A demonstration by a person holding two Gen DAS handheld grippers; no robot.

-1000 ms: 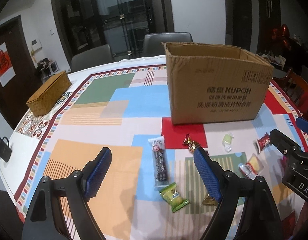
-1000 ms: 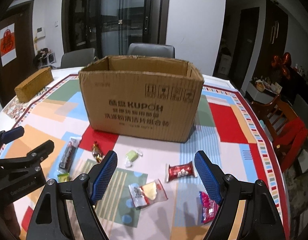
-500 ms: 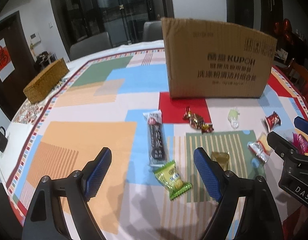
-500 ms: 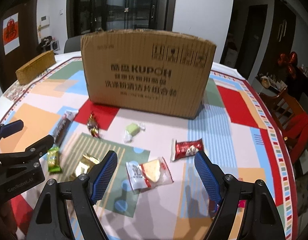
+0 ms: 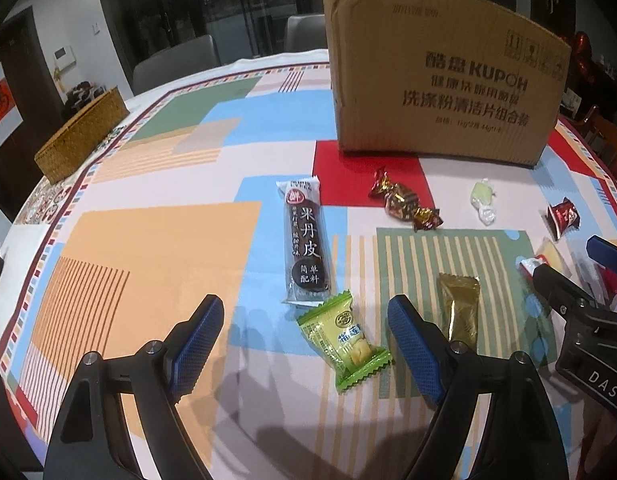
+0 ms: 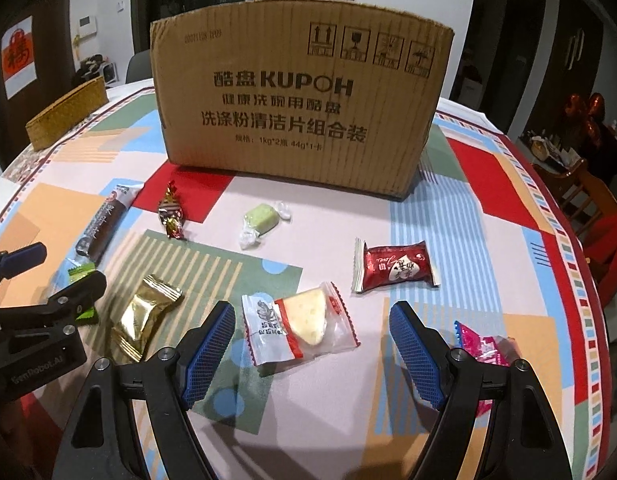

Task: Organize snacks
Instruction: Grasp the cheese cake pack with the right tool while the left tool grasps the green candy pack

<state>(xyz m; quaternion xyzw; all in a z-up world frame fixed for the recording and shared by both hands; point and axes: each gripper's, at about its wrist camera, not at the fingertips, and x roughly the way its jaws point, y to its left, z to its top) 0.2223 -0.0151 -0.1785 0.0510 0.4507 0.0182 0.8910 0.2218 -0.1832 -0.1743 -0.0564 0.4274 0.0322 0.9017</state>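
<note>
Several wrapped snacks lie on the patterned tablecloth in front of a cardboard box (image 5: 444,80) (image 6: 300,104). My left gripper (image 5: 304,320) hangs open above a green packet (image 5: 344,344), with a long dark bar (image 5: 304,240) just beyond and a gold packet (image 5: 460,308) to the right. My right gripper (image 6: 308,328) is open over a clear packet with a yellow wedge (image 6: 300,324). A red packet (image 6: 396,268), a pale green candy (image 6: 262,220), a red-gold candy (image 6: 171,212) and a pink packet (image 6: 484,348) lie around it. Neither gripper holds anything.
A woven basket (image 5: 82,136) (image 6: 66,114) sits at the table's far left. Grey chairs (image 5: 176,60) stand behind the table, a wooden chair (image 6: 588,196) at the right. The right gripper's black body (image 5: 588,328) shows in the left view.
Both grippers have sunk toward the table, so the snacks look larger and closer. The box top is now above my sightline. Both jaws kept the same width.
</note>
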